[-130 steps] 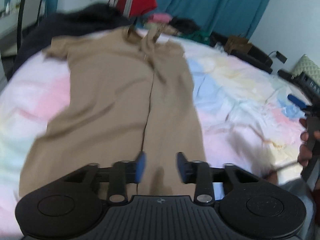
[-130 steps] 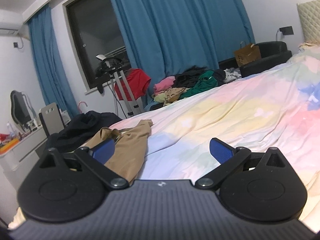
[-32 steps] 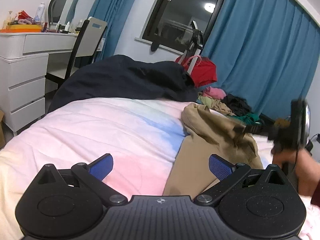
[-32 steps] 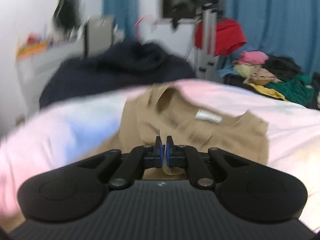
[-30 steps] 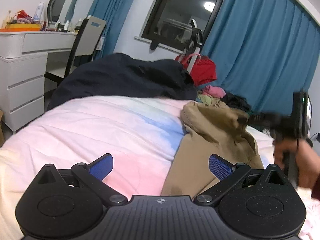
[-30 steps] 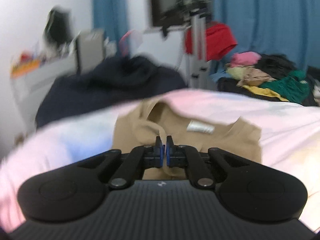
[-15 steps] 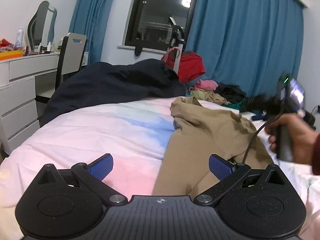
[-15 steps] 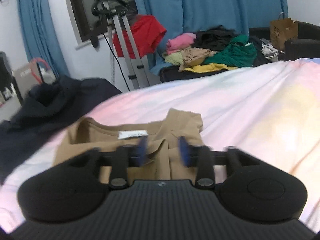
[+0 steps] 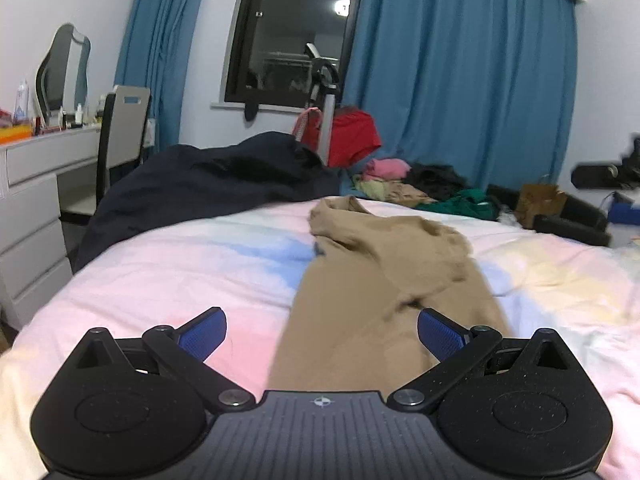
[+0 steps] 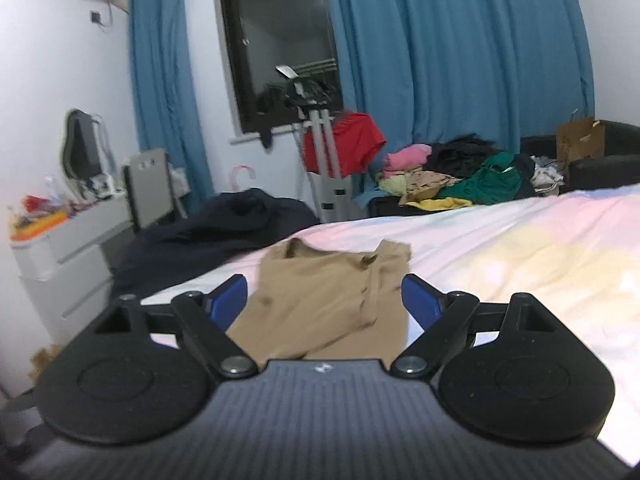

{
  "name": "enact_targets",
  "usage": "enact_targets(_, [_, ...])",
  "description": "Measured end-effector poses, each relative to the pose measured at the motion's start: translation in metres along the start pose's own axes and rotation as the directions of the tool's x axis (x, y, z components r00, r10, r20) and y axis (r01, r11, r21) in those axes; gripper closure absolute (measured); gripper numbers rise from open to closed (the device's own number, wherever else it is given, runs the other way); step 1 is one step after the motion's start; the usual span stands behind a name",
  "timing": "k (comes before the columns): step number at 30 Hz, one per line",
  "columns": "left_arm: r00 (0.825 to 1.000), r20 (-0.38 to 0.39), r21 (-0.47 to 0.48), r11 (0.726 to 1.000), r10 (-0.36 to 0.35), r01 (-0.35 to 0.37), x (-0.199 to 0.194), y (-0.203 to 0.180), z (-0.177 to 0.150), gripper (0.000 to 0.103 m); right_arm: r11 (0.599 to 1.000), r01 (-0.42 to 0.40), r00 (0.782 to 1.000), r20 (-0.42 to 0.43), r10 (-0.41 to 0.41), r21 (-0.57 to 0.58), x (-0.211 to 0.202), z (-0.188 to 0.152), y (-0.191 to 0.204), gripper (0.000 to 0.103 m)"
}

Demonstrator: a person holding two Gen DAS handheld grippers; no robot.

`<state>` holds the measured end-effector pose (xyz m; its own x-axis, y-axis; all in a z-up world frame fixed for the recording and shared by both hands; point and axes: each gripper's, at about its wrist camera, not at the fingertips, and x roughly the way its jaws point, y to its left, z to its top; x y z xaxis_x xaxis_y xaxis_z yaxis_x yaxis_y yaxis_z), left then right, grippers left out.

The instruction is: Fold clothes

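A tan shirt lies on the pastel bedspread, folded lengthwise into a narrow strip with its collar end away from me. My left gripper is open and empty, just above the shirt's near end. In the right wrist view the same shirt lies flat with its folded-over sleeve on top. My right gripper is open and empty, raised above the shirt and not touching it. The right gripper also shows at the far right edge of the left wrist view.
A dark navy garment is heaped at the bed's far left corner. A pile of mixed clothes lies beyond the bed by the blue curtains. A white dresser and chair stand at the left. A stand with a red garment is by the window.
My right gripper has opened, let go of the shirt's sleeve, and pulled up and back. The folded sleeve now rests on the shirt. My left gripper stayed open and barely moved.
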<state>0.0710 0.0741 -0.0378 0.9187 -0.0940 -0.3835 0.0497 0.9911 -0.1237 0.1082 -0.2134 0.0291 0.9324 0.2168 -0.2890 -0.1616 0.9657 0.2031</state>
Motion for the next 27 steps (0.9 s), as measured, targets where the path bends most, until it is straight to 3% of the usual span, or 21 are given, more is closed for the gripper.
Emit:
enact_targets(3, [0.999,0.026,0.007,0.999,-0.032,0.031,-0.034,-0.004,-0.003,0.000,0.999,-0.044,0.999,0.003,0.044,0.013,-0.046,-0.019,0.009,0.017])
enact_targets(8, [0.999,-0.013,0.069,0.997,-0.045,0.045,-0.053,-0.022,-0.009,0.000,0.999,-0.034,0.999,0.018,0.034,-0.012,-0.089,-0.056,0.009,0.017])
enact_targets(12, [0.992,-0.123,0.089,0.995,-0.039,0.050,-0.043,-0.032,-0.021,0.000,1.000,-0.020,1.000,0.001,0.020,-0.008,-0.094,-0.065,-0.004,0.017])
enact_targets(15, [0.959,-0.283,0.072,0.996,-0.029,0.051,-0.024,-0.027,-0.029,0.001,0.999,-0.009,1.000,-0.028,0.010,0.039,-0.089,-0.069,-0.014,0.018])
enact_targets(18, [0.936,-0.351,0.029,0.999,-0.002,0.013,-0.019,-0.009,-0.032,0.001,0.996,0.003,0.998,-0.057,0.002,0.086,-0.084,-0.073,-0.024,0.018])
enact_targets(22, [0.919,-0.393,-0.141,0.989,-0.015,-0.044,-0.023,0.034,-0.024,0.001,0.991,0.024,0.995,-0.096,-0.012,0.132,-0.078,-0.079,-0.034,0.018])
enact_targets(27, [0.938,-0.345,-0.380,0.919,-0.038,-0.103,-0.037,0.094,-0.011,0.002,0.984,0.014,0.993,-0.121,0.008,0.177,-0.072,-0.083,-0.041,0.018])
